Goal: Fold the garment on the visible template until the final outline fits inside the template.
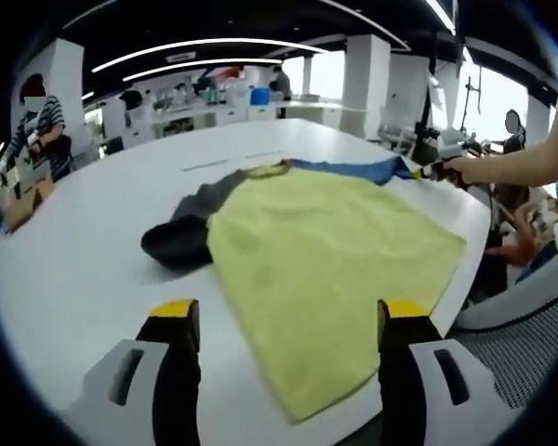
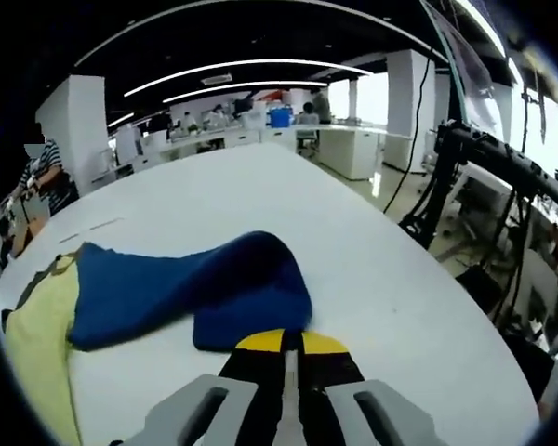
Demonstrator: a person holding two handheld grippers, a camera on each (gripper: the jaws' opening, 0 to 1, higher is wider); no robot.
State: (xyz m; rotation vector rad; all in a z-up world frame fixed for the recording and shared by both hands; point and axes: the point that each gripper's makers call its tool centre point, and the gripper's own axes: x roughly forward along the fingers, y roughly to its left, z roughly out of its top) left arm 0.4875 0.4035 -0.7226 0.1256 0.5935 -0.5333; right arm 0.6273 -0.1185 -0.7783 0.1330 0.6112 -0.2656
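Garment [image 1: 325, 260]: yellow body spread flat on the white worktop [image 1: 93, 251], hem toward the near edge, one lower corner just at the rim on the right side of the left gripper view. Dark grey sleeve [image 1: 181, 232] bunched at the left of the body; blue sleeve [image 1: 353, 169] stretched away at the far right.

Left gripper [image 1: 290, 321]: jaws spread wide, yellow tips either side of the garment's near hem, holding nothing, above the worktop's near edge.

Right gripper [image 2: 286, 344]: jaws pressed together, pinching the end of the blue sleeve, which humps up in a fold just ahead of the tips. Seen in the left gripper view at the far end of that sleeve, held by a person's hand [image 1: 470, 169].

Open room: broad bare worktop to the left of and beyond the garment; bare surface also to the right of the blue sleeve in the right gripper view, running to a curved edge.

Surface: white, smooth, rounded outline. Two faint line marks [image 1: 232, 160] beyond the collar.

Room: open-plan hall, white pillars, curved ceiling light strips, benches with equipment at the back. A person in a striped top [image 1: 39, 125] stands far left. Black cables and a stand [image 2: 484, 177] beside the worktop's right edge.
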